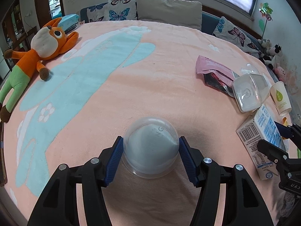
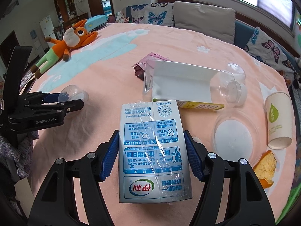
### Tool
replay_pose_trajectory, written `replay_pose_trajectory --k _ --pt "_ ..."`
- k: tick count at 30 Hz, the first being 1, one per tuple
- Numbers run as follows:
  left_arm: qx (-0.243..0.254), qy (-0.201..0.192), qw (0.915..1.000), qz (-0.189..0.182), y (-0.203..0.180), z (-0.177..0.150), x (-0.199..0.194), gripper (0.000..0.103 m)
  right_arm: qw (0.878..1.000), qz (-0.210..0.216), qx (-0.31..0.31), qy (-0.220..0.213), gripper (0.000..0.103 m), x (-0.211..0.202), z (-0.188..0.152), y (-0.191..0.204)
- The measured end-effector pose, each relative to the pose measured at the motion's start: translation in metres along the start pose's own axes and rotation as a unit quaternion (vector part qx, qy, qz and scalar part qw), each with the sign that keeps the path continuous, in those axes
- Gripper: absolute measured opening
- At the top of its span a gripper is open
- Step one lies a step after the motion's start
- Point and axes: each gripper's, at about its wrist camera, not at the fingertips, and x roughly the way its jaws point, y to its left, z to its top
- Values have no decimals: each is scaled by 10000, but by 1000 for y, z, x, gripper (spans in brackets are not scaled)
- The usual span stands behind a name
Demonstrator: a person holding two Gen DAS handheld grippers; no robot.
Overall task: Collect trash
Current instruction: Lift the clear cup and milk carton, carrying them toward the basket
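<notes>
Clear plastic dome lid [image 1: 150, 146] sits on the pink bed cover [image 1: 131, 75], left claw [image 1: 150, 157] clamped on its sides, both pads touching. Right wrist view: right claw [image 2: 152, 155] grips a milk carton [image 2: 152, 150] lying flat; paper cup [image 2: 279, 120] and orange peel [image 2: 266, 167] nearby.
</notes>
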Motion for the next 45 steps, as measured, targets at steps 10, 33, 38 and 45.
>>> replay_pose_trajectory --k 10,33,38,45 --pt "-8 34 10000 8 0 1 0 58 10000 9 49 -49 66 -6 -3 -1" --pt "39 22 9999 -117 -7 -4 -8 58 9997 -94 88 -200 66 -28 -11 3" --pt "55 -14 9999 -143 -8 -3 -12 58 9995 -122 86 -264 66 -35 -12 4" --pt "95 -34 9998 -151 -10 -2 -15 58 9994 -140 135 -296 66 -40 -15 3"
